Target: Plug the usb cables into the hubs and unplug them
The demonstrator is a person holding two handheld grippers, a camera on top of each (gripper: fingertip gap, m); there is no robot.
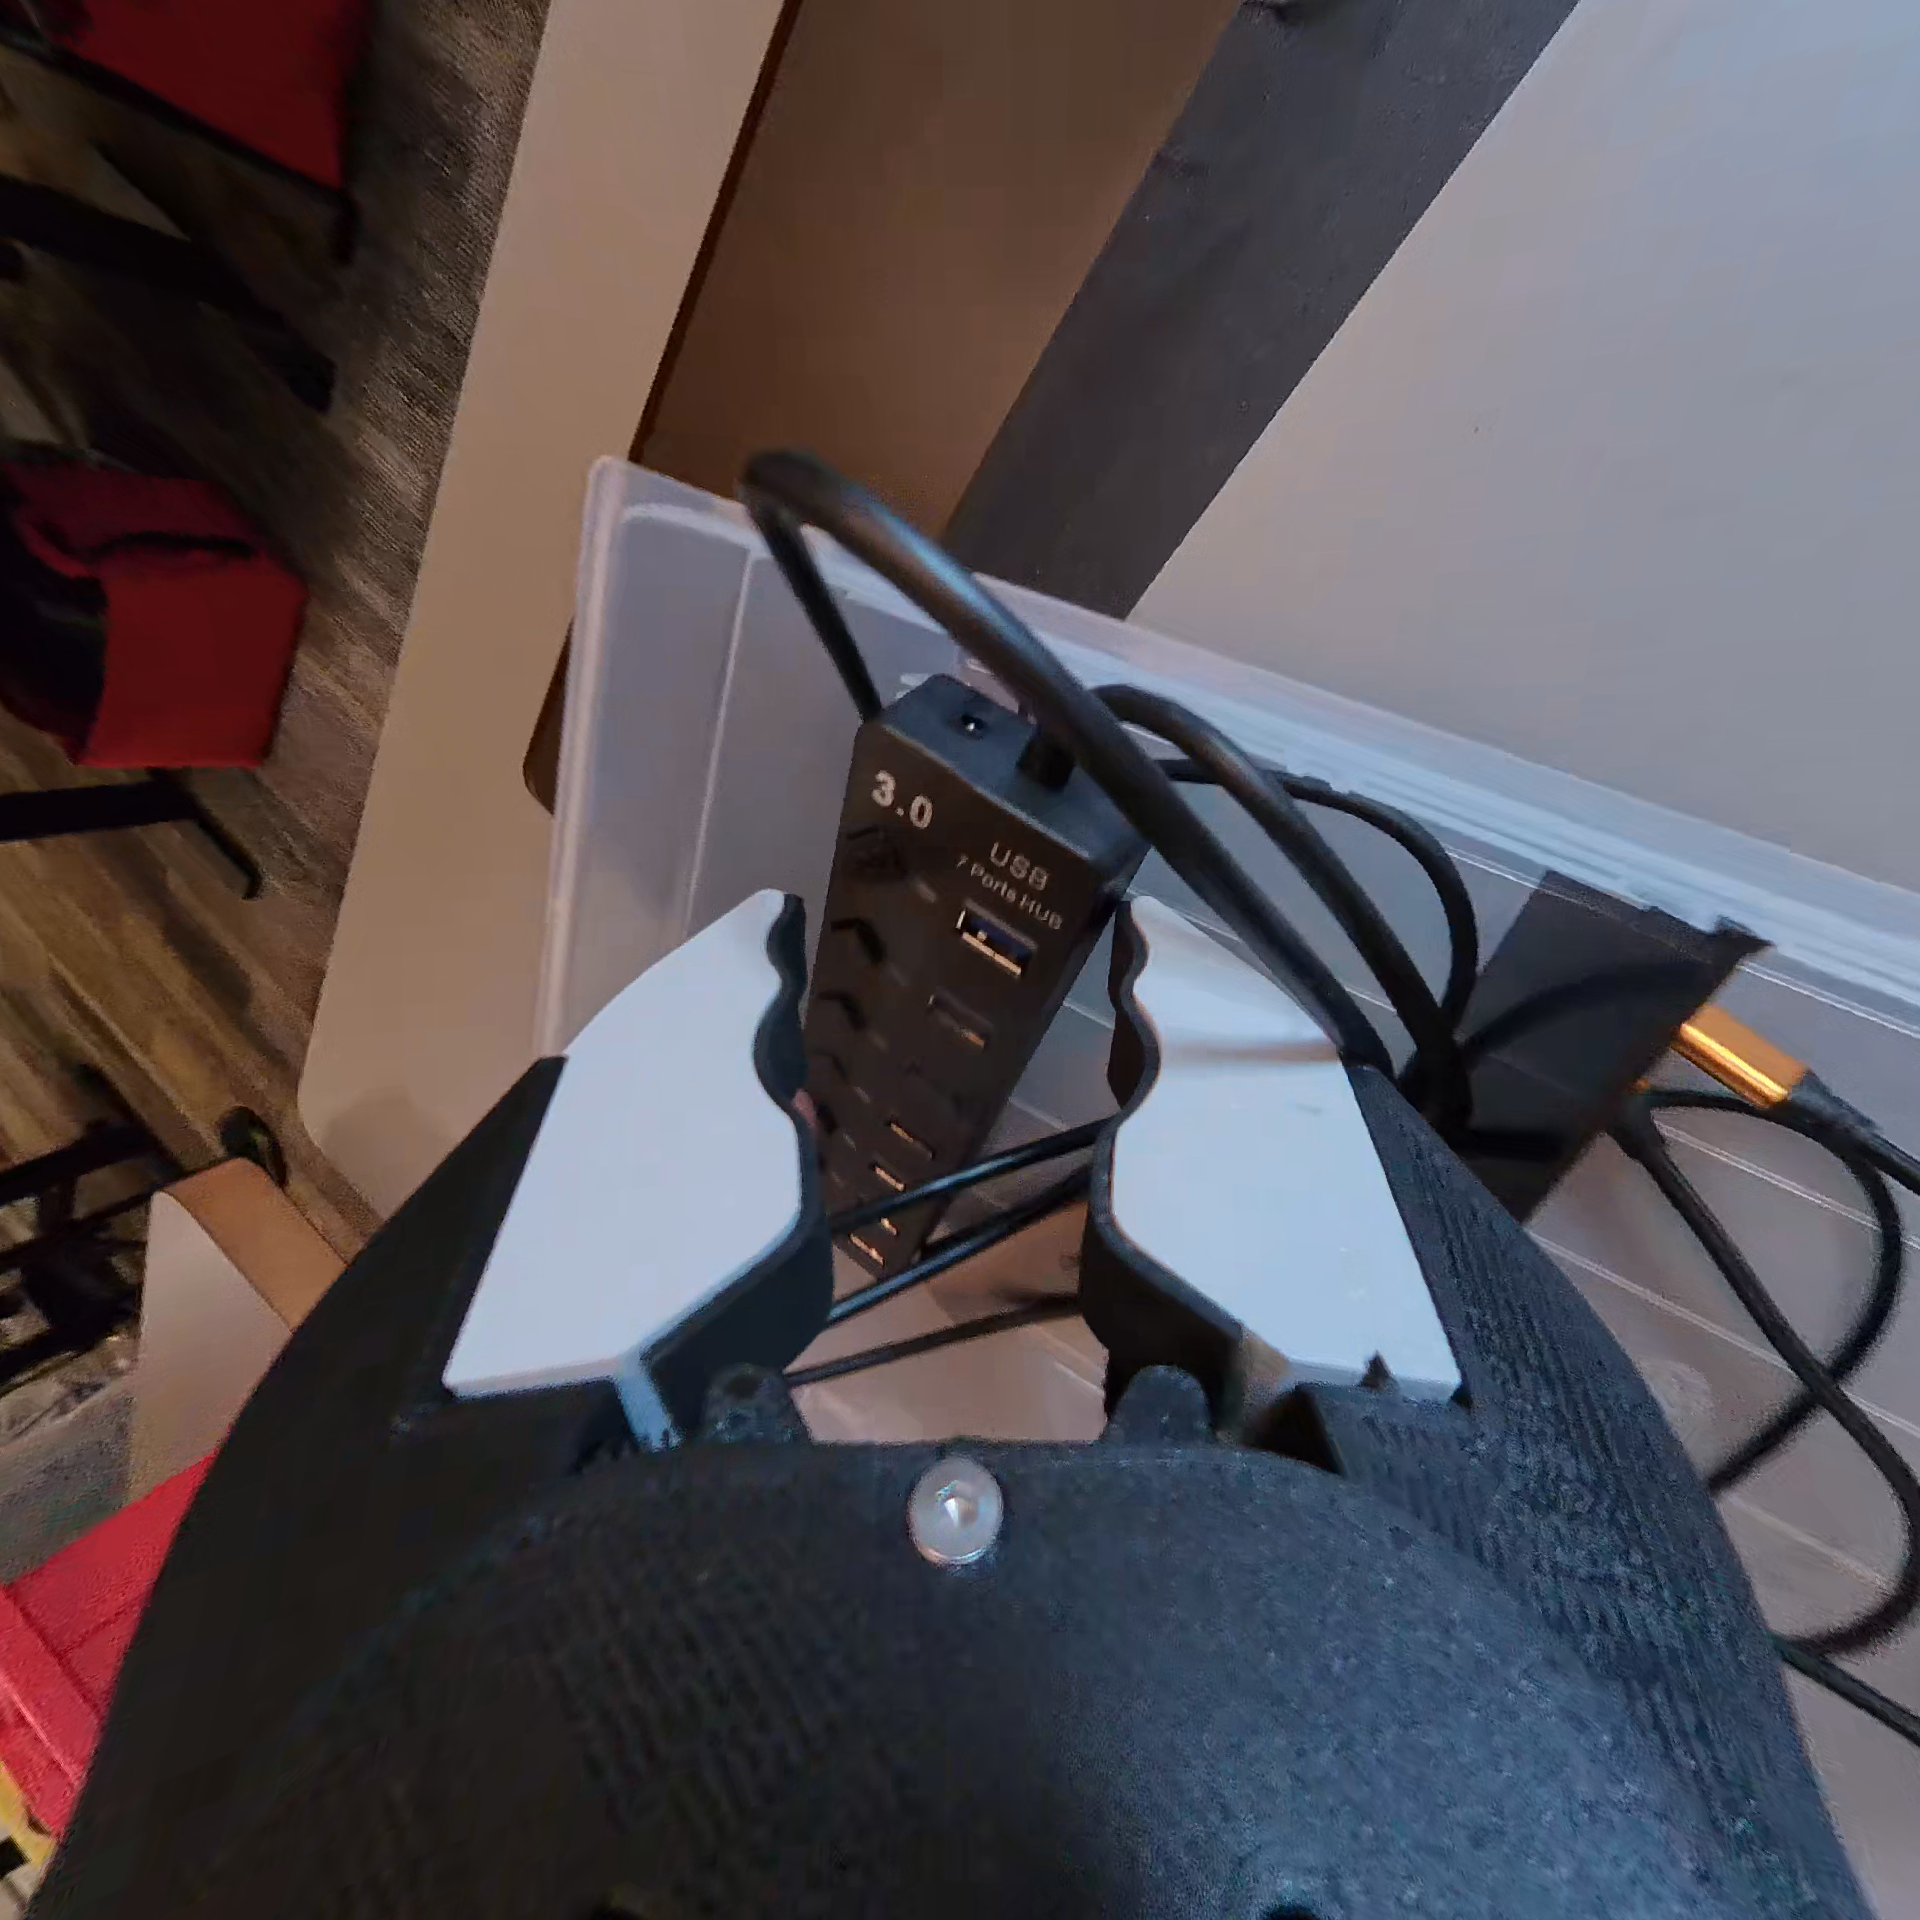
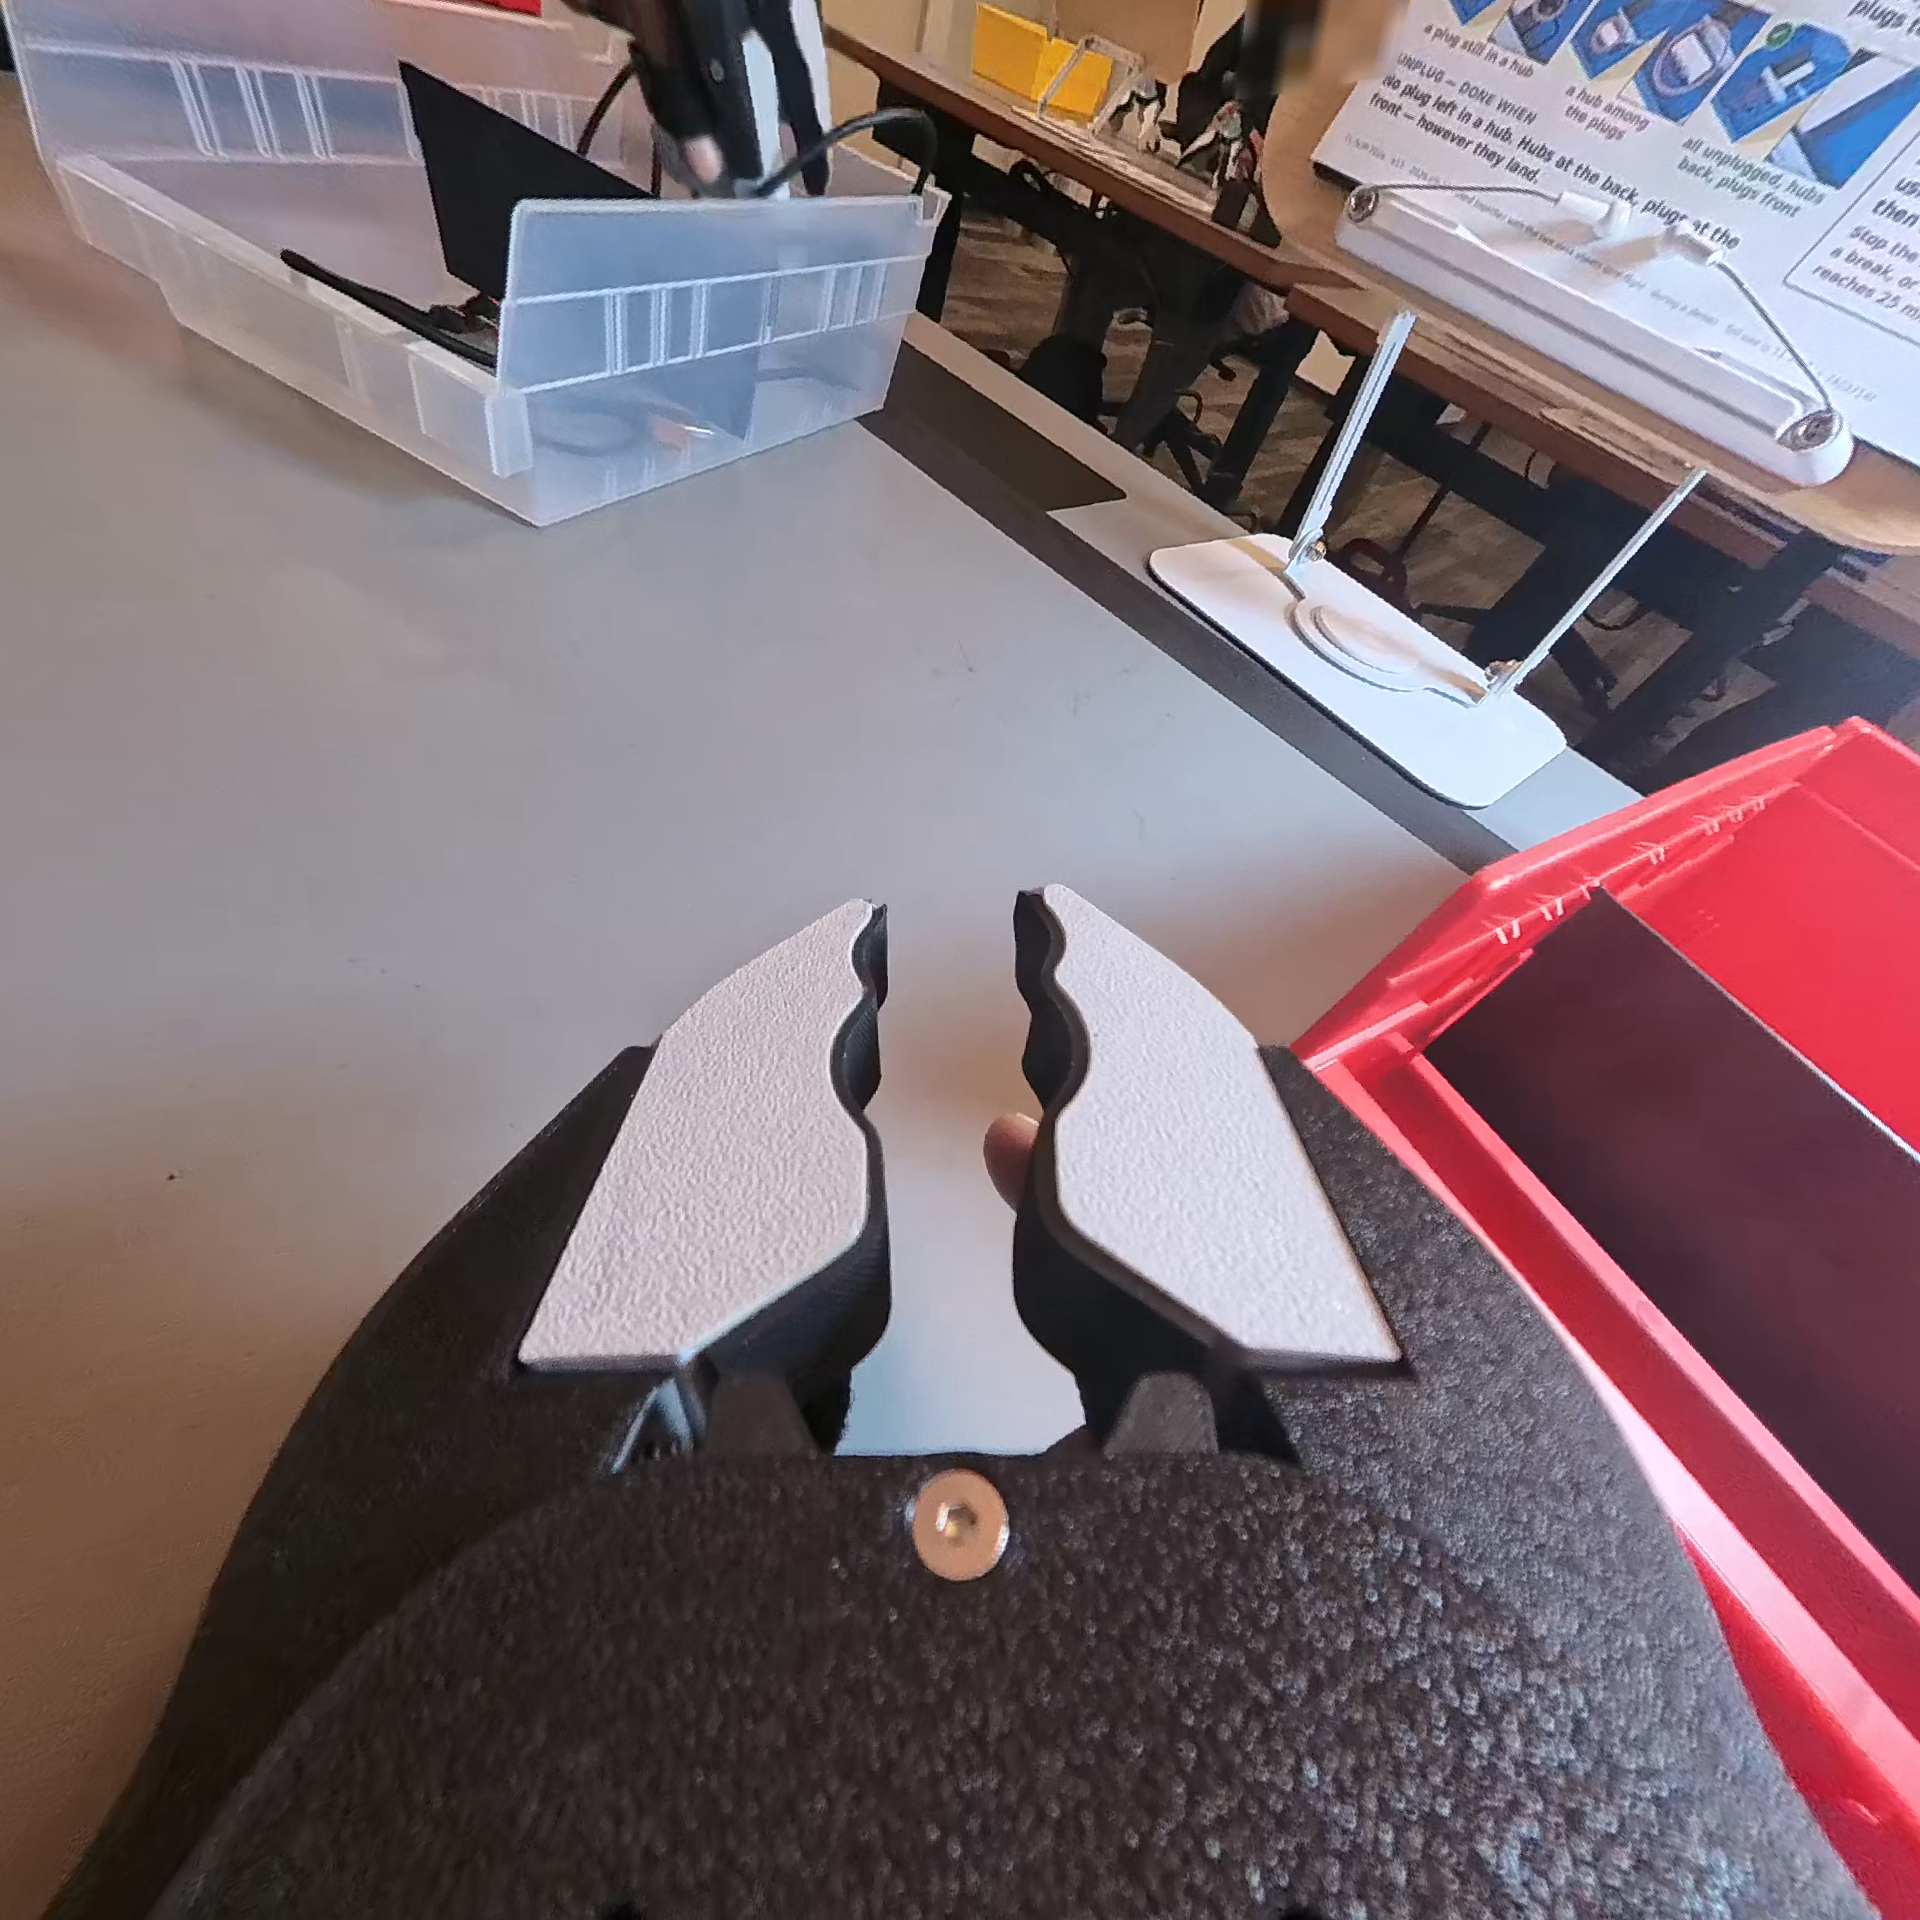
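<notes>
Much of the black USB hub point(image 1: 940, 987) is hard to read in the left wrist view: its lower end runs down behind the left gripper point(image 1: 951, 925), and the ports along its face blur toward 6 o'clock, only one blue-lined port showing clearly near the top. The hub stands tilted between the fingers, whose wavy black inner edges sit close to its two sides; whether they actually press on it cannot be told. Black cables point(image 1: 1226, 831) loop from the hub's top end out toward 3 o'clock, tangling over a gold-coloured plug point(image 1: 1740, 1060) that lies beside a dark divider inside the clear plastic bin point(image 1: 665, 727); where each cable ends is lost in the tangle. In the right wrist view the same clear bin point(image 2: 665, 312) sits at 11 o'clock on the grey table point(image 2: 416, 779), its frosted ribbed walls veiling the contents, with the other gripper above it blurred. The right gripper point(image 2: 951, 914) hovers over bare table with its jaws apart and nothing between them; a fingertip point(image 2: 1008, 1153) peeks out behind the right finger. A red plastic bin point(image 2: 1558, 1039) with a dark panel inside is cut off at 3 o'clock, and a white wire-armed stand point(image 2: 1361, 665) carrying a printed sheet point(image 2: 1662, 145) rises at 1 o'clock, its top cropped.
</notes>
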